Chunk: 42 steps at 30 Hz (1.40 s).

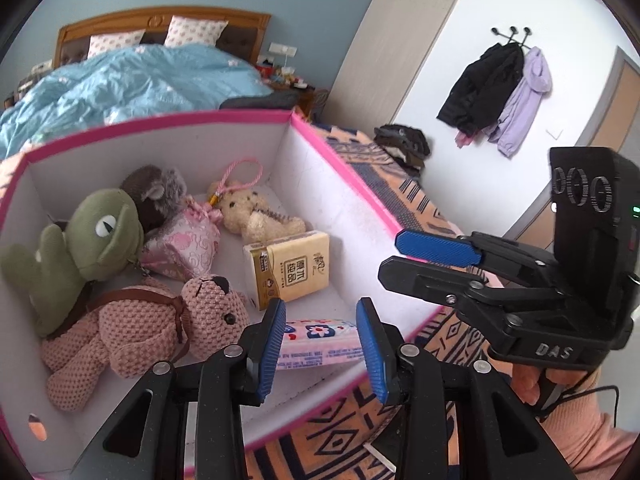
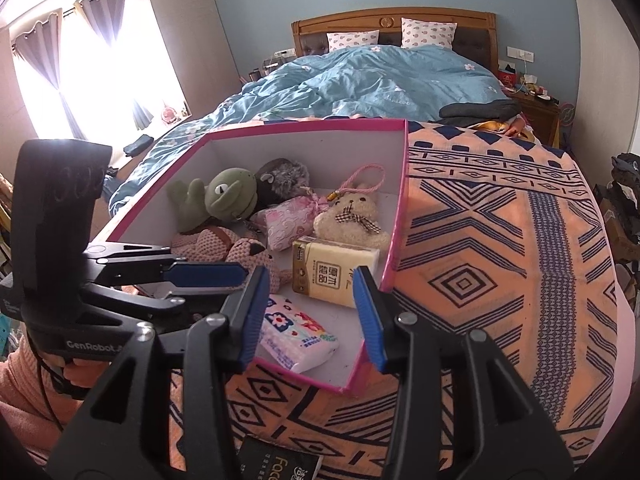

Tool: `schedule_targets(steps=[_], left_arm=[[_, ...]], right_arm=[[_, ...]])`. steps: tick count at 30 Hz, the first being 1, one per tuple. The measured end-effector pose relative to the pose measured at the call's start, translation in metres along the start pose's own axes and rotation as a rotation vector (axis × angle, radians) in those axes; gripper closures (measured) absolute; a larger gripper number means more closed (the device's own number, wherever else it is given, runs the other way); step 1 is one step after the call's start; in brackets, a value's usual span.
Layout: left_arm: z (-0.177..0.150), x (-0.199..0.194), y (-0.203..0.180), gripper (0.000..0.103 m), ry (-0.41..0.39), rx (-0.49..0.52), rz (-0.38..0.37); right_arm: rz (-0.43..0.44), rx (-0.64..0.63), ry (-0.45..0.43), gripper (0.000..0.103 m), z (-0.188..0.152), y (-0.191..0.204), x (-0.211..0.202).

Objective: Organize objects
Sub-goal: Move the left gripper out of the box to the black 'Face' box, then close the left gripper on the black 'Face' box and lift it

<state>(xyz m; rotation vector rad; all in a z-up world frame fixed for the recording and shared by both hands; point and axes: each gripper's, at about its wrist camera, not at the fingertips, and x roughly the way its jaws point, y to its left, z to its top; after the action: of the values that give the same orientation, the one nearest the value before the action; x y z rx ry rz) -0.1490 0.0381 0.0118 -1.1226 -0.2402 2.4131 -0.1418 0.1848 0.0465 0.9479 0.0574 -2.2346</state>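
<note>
Nearest the lens in the left wrist view: left gripper (image 1: pixel 321 344), 2 blue ribbed pads apart, nothing pressed between them. Seen through the gap, lying on the box floor below: flat pink tissue pack printed with flowers (image 1: pixel 316 344). Pads not touching it as far as can be told.

Right gripper (image 2: pixel 310 316): 2 blue pads likewise apart, empty. Same floral pack (image 2: pixel 298 338) sits at about 7 o'clock from its midpoint, closer to the left pad than the right.

Container: open white cardboard box with pink rim (image 2: pixel 402 184), resting on orange bedspread with navy geometric pattern (image 2: pixel 500 240). Already inside:
- green plush frog (image 1: pixel 86 240)
- pink knitted bear with brown strap (image 1: pixel 148 328)
- cream teddy with checked bow (image 2: pixel 352 218)
- pink brocade pouch (image 1: pixel 184 248)
- grey-brown furry plush (image 1: pixel 154 196)
- beige tissue pack with gold side panel (image 1: pixel 290 270)

Key relation: floral pack's long axis runs roughly 10 to 4 o'clock in the right wrist view, near corner of box. Left gripper judged nearer, almost directly above; pack lies straight ahead of its fingers at 12 o'clock, long axis across the gap.

Both grippers side by side over the near end of the box, right one at 3 o'clock from the left. Black packet with pale lettering (image 2: pixel 276 468) visible at 6 o'clock under the right gripper, outside the box; judged a candidate for the next pickup.
</note>
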Motion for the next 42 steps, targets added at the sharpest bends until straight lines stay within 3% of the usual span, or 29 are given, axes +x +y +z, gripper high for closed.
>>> schedule_targets(steps=[10,16,21,31,42], left_arm=[[-0.02,-0.05,-0.028,0.055,-0.128,0.094,-0.022],[-0.039,-0.06,-0.04,0.049,-0.147,0.123,-0.034],[-0.062,-0.047,-0.045,0.049,-0.084,0.121,-0.046],[-0.106,-0.002,-0.047,0.049,0.079,0.062,-0.058],[-0.125,0.02,-0.049,0.052,0.17,0.012,-0.082]], right_arm=[[0.032,0.021,-0.037,0.057,-0.014,0.001,-0.022],[0.042,0.019,-0.054,0.053,-0.026,0.005,-0.036],[0.045,0.033,-0.047,0.05,-0.044,0.003,-0.042],[0.049,0.162,0.08,0.05,-0.106,-0.021,-0.024],[0.078,0.212,0.134,0.05,-0.139,-0.023,-0.014]])
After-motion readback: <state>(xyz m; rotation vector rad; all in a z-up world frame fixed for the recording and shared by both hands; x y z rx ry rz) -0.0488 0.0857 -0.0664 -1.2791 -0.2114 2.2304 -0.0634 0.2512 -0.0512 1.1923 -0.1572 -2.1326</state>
